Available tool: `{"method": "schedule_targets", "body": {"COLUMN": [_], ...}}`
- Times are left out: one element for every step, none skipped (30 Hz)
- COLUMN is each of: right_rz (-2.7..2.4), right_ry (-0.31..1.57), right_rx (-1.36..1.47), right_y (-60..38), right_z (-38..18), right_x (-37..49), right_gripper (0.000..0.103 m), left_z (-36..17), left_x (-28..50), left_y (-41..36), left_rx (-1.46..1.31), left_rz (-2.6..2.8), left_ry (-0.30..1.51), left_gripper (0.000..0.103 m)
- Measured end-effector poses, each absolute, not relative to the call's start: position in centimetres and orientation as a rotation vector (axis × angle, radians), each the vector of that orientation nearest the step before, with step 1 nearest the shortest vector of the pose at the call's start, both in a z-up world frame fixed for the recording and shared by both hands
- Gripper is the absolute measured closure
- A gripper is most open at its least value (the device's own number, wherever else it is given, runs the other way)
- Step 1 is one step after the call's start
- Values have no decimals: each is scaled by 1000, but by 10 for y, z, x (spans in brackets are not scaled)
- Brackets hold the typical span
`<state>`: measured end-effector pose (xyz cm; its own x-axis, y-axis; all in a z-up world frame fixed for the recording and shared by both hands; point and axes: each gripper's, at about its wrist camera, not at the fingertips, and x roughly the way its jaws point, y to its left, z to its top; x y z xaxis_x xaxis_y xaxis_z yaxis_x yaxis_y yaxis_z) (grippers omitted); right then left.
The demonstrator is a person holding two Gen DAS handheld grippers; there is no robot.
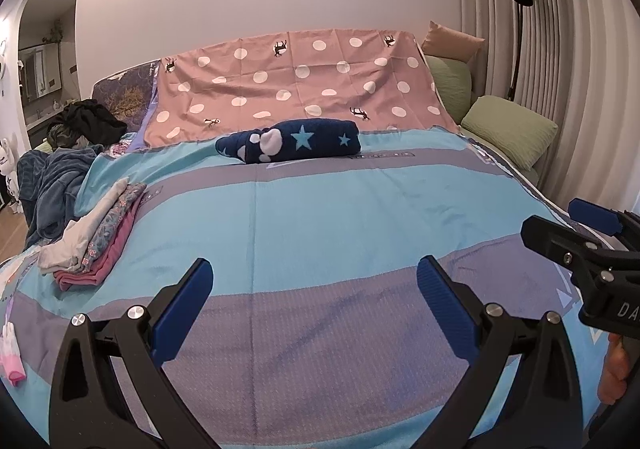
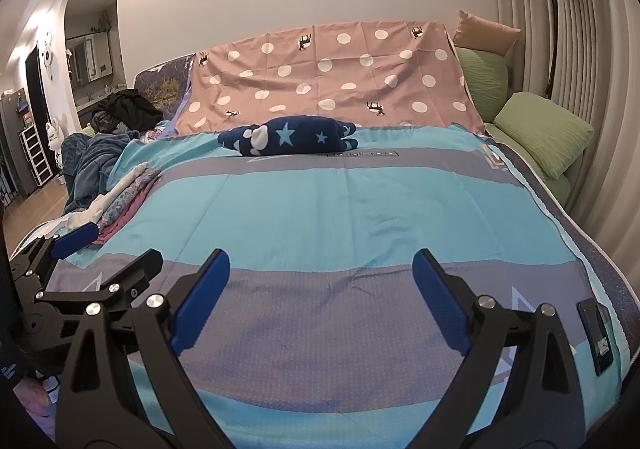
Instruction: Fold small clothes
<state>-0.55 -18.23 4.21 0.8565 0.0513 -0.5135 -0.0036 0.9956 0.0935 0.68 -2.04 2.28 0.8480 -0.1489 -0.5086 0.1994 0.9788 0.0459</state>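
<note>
While both claws gape empty, the star-printed navy garment lies rolled.

Left gripper gapes over the striped bedspread; folded clothes lie mid-left, navy star bundle at centre

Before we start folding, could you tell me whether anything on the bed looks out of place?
A black phone lies on the bedspread's right edge, an odd spot amid laundry. Both grippers are open and empty.
</note>
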Motion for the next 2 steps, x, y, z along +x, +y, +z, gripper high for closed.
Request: {"method": "schedule_targets", "body": {"right_rz": [29,29], "right_ry": [542,542], "right_rx": [89,90], "right_y": [-182,-182], "right_z": [42,42], "right_x": [-6,-5], "right_gripper": [9,9], "left_z": [23,22], "left_x": [6,6], "left_y": [-21,-21], "left_rx": [101,105], "left_rz": [-185,-186], "left_ry": [528,528], "left_gripper": [1,1]}}
